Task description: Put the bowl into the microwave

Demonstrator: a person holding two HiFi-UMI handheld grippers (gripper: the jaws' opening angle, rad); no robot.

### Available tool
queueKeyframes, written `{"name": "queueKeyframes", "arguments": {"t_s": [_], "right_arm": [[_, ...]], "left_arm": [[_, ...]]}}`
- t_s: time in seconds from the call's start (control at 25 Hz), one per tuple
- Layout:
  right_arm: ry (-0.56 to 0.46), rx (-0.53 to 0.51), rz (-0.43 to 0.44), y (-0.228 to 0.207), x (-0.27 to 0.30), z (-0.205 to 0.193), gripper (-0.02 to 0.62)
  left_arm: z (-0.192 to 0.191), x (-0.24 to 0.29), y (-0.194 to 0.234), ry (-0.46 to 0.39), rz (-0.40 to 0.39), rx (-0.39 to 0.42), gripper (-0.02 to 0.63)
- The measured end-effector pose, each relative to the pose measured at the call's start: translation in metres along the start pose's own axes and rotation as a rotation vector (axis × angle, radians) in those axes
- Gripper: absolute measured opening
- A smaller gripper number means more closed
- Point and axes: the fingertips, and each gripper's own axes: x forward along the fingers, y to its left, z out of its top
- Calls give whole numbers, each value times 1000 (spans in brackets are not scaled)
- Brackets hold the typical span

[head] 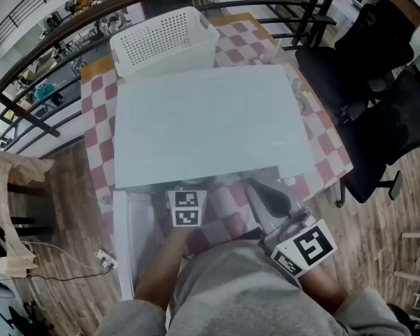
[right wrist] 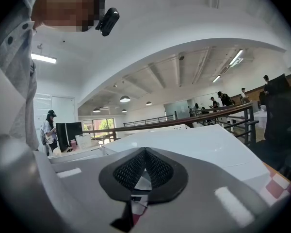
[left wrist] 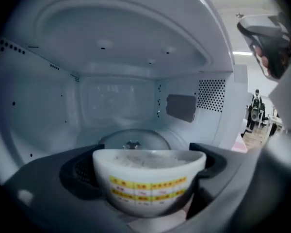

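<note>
While the left gripper [left wrist: 145,163] clasps one bowl [left wrist: 149,186], one microwave [left wrist: 131,52] stands open.

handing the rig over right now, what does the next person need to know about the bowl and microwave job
Left gripper: shut on the bowl, which has something white in it, held at the mouth of the open microwave, in front of the turntable.
Right gripper: shut, empty, pointing out over the microwave's top.
Done: door open, bowl gripped at the cavity.
Left: carry the bowl in, set it on the turntable, open the jaws, withdraw.
</note>
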Motion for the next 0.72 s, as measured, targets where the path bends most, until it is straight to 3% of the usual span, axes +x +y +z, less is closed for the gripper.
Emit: {"name": "queueKeyframes", "arguments": {"t_s": [0.28,0.72], "right_arm": [[-11,7,-33,-2,-1,0,-3],[-17,27,-28,-3,-1,-2,-3]], "left_arm": [[0,7,-2,9,25,51,543],[-5,-4,10,32,104,25,542]]}}
